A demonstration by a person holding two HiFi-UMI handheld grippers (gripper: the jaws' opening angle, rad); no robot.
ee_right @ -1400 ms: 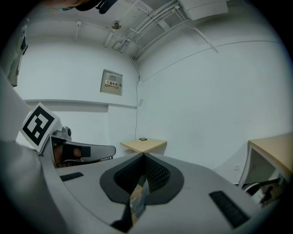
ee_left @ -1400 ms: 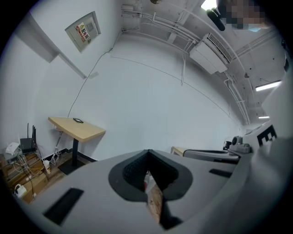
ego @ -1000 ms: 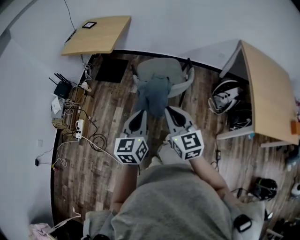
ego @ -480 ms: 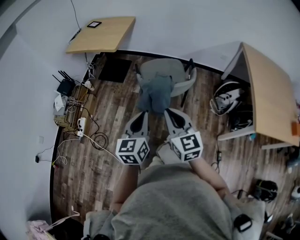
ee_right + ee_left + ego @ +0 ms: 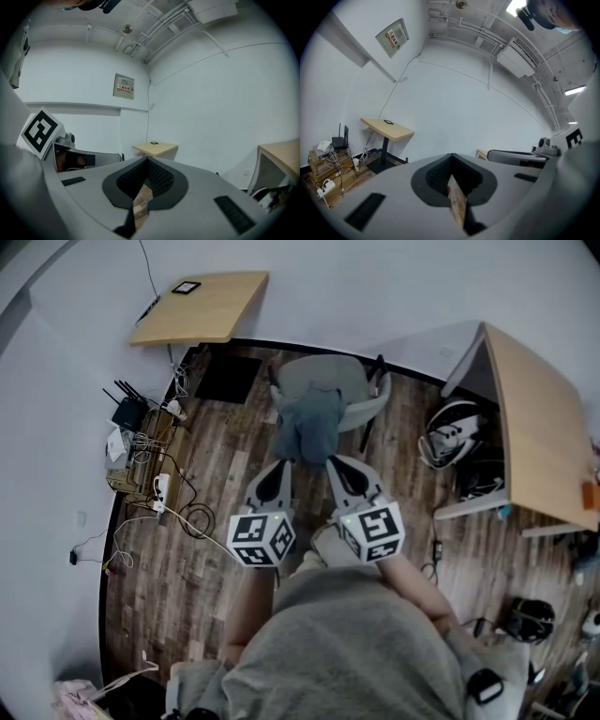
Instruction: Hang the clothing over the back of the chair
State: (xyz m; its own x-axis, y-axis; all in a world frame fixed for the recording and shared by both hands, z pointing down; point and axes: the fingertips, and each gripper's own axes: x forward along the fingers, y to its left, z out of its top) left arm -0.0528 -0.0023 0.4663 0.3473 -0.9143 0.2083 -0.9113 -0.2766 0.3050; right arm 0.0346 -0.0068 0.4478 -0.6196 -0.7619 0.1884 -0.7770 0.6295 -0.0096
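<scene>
Clothing (image 5: 307, 427) is draped over the near edge of the chair (image 5: 328, 376), just ahead of both claw tips and touching neither. Left claw (image 5: 281, 468) and right claw (image 5: 336, 463) are both closed on nothing; only floor shows through the slit between each pair of jaws. The hang looks done. Risks: most of the fabric seems to hang on the claw side, so it could slide off under its own weight. A forward nudge from either claw could drag it down or shove the chair.
</scene>
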